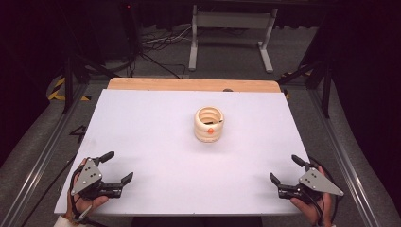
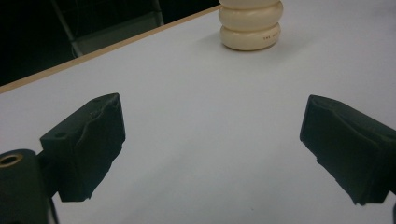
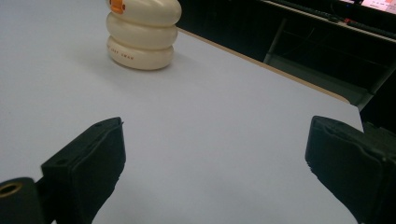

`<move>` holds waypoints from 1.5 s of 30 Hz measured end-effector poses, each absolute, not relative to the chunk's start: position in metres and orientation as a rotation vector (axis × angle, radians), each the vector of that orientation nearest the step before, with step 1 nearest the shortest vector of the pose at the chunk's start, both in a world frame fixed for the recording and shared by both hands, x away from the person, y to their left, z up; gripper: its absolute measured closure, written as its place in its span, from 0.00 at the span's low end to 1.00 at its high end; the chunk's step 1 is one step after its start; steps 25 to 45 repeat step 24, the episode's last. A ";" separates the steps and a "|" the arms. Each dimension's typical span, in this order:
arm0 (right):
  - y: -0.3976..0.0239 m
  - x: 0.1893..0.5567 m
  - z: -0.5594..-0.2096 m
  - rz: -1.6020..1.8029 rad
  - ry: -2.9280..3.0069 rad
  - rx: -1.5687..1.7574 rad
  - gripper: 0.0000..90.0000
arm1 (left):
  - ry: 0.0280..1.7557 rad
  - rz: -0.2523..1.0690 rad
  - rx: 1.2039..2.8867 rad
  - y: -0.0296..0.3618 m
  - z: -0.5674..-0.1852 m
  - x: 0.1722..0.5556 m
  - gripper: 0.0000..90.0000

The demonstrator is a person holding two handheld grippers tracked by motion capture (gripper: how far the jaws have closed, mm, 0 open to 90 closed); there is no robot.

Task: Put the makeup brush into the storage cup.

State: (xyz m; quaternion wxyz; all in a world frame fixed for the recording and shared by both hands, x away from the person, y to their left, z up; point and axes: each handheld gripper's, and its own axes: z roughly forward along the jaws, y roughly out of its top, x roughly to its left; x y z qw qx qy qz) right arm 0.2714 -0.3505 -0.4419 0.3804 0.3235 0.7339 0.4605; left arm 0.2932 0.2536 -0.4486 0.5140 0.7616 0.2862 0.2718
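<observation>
Jaws, left gripper (image 1: 117, 167): spread wide, with bare white surface between them in the left gripper view (image 2: 212, 140); they hold nothing and touch nothing that can be seen.
Jaws, right gripper (image 1: 283, 169): also spread wide, the gap in the right gripper view (image 3: 215, 161) showing plain bench top; nothing is pinched.
Left hand (image 1: 87, 201): wraps the gripper's handle at the near left corner of the bench, a grey three-cornered plate on top.
Right hand (image 1: 312, 208): grips the other handle at the near right corner, with the same kind of grey plate above it.
Aim: both pairs of jaws point inward and forward, toward the middle of the bench.
Ribbed cream holder (image 1: 208, 124): stands upright near the centre of the bench, slightly toward the far edge, well apart from both grippers.
Holder, shape: three rounded rings stacked one on another, seen in the left gripper view (image 2: 251, 24) and the right gripper view (image 3: 142, 32); the long axis runs vertically and the open mouth faces up.
Holder, markings: a small orange patch near the upper ring and a line of tiny lettering on the lowest ring, too small to read.
Bench (image 1: 156, 142): white surface with a wooden strip along the far edge.
Beyond the bench: grey floor with cables and a pale metal frame (image 1: 231, 33).
</observation>
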 end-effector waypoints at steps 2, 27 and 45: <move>-0.351 0.271 -0.442 1.174 1.874 0.825 0.06 | 0.690 0.653 1.828 0.254 -0.449 0.294 0.08; -0.351 0.272 -0.443 1.174 1.879 0.832 0.06 | 0.692 0.655 1.834 0.253 -0.449 0.296 0.09; -0.351 0.272 -0.443 1.174 1.879 0.832 0.06 | 0.692 0.655 1.834 0.253 -0.449 0.296 0.09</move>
